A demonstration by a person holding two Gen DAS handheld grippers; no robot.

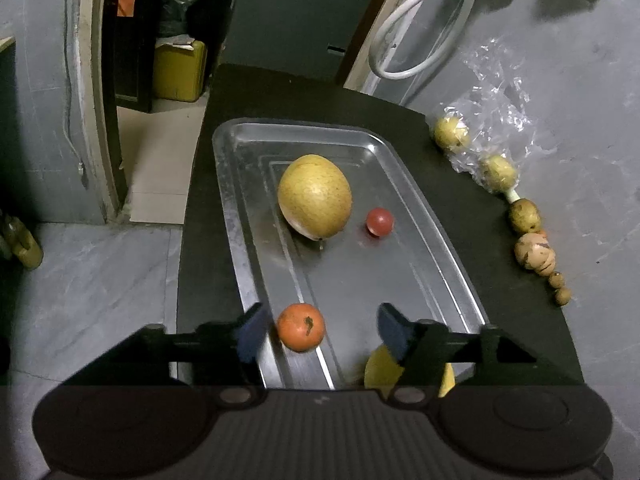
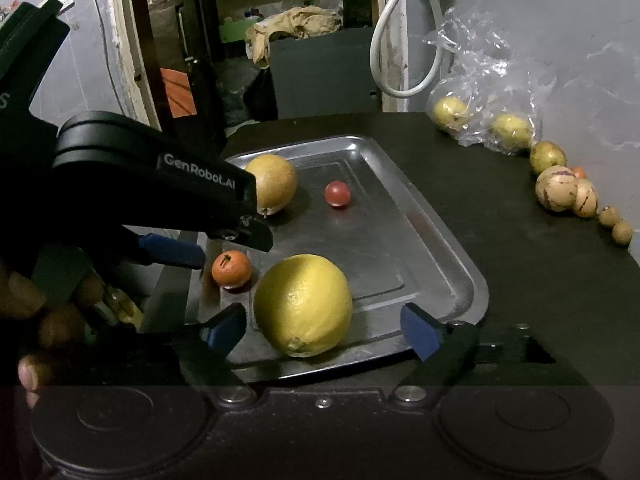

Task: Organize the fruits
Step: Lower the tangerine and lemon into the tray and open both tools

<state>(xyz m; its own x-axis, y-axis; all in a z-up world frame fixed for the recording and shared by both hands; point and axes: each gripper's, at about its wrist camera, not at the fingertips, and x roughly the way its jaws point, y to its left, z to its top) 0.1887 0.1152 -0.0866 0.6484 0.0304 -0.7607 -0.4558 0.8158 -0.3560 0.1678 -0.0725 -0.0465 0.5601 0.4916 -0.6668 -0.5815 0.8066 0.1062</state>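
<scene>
A crumpled clear plastic bag [image 2: 492, 92] slumps against the grey wall at the far right of the black tabletop [image 2: 500, 280], with two pale yellow-green round fruits [image 2: 451, 111] inside or against it, and a curving row of loose fruits trails out from it: another yellow-green one, a cream fruit with purple streaks [image 2: 557, 188], then two small brown balls [image 2: 622, 232]. A white cable loop [image 2: 404, 40] hangs over the back edge. The black left gripper [image 2: 200, 254], marked GenRobot.AI, reaches in from the left and blocks the near-left corner of the rectangular shiny metal tray [image 2: 460, 276]; its blue-padded fingers stand apart, with the small orange tangerine [image 1: 301, 327] lying just beside the left one, stem scar facing up. The tray runs lengthwise away from the left camera, and holds four fruits: the tangerine, a big tan oval fruit [image 1: 315, 196] near the far end with its long axis tilted and its pointed tip toward the near side, a small red ball-shaped fruit [image 1: 380, 221] just right of it, and a large yellow lemon-like fruit [image 2: 303, 305] at the near edge, nub pointing down toward the camera. The right gripper [image 2: 322, 332] is spread wide around that yellow fruit, pads clear of it on both sides.
</scene>
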